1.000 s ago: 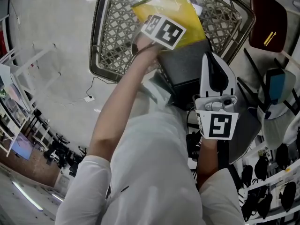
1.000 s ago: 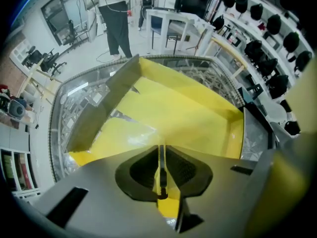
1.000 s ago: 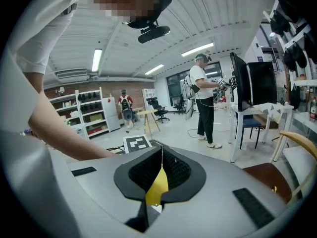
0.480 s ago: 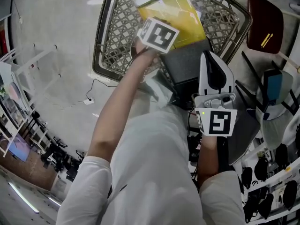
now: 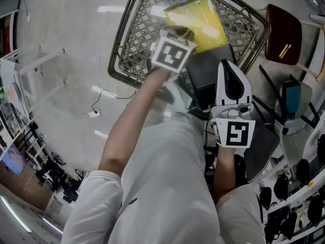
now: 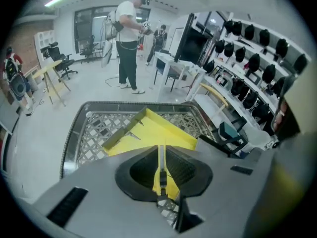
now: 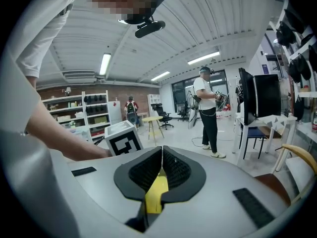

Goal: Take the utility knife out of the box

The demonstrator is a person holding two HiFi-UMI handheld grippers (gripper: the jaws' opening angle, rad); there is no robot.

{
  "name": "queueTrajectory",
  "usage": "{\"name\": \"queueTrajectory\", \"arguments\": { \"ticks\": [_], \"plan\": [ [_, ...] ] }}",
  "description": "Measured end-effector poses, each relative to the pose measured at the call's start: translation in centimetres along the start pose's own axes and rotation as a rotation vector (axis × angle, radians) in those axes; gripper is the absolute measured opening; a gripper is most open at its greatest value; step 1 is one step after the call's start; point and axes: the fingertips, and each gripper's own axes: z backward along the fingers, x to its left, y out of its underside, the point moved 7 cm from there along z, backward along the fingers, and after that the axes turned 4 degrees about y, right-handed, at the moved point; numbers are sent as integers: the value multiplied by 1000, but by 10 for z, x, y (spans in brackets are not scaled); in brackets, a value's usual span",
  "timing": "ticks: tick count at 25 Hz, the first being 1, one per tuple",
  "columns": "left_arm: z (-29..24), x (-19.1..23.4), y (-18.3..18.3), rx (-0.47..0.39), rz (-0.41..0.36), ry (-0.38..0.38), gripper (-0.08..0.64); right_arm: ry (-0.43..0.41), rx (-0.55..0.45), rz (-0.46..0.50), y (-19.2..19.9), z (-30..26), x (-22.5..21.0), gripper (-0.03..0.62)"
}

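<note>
Left gripper view: the left gripper (image 6: 161,150) has its jaws drawn nearly together and clamped on the utility knife (image 6: 159,178). The knife is a slim yellow body seen edge-on, with a small black part on it, and it sits upright in the narrow slot between the pads. It is gripped within the jaws and stands apart from the box.

Just beyond the jaw tips lies the yellow box (image 6: 148,133), open, with one flap raised on the side left of the jaws. The box rests inside a wire basket (image 6: 79,128), whose mesh floor shows to the left of the jaws and under the box. To the right of the jaws, past the basket rim, stands a chair (image 6: 229,133) with a teal seat. Farther out, a person (image 6: 128,38) in a white shirt stands on the open floor.

Right gripper view: the right gripper (image 7: 161,151) has its pads pressed together along a single line. A blurred yellow patch shows through the gap behind the pads, and its identity cannot be told. Left of these jaws are the person's forearm and the left gripper's marker cube (image 7: 124,142). Well beyond the tips, a second standing person (image 7: 208,110) is in view.
</note>
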Motion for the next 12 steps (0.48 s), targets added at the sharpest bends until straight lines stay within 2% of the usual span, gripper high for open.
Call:
{"name": "queueTrajectory", "arguments": {
  "ticks": [12],
  "plan": [
    [110, -21, 28, -187, -41, -2, 48, 30, -63, 58, -38, 45, 60, 3]
  ]
}}
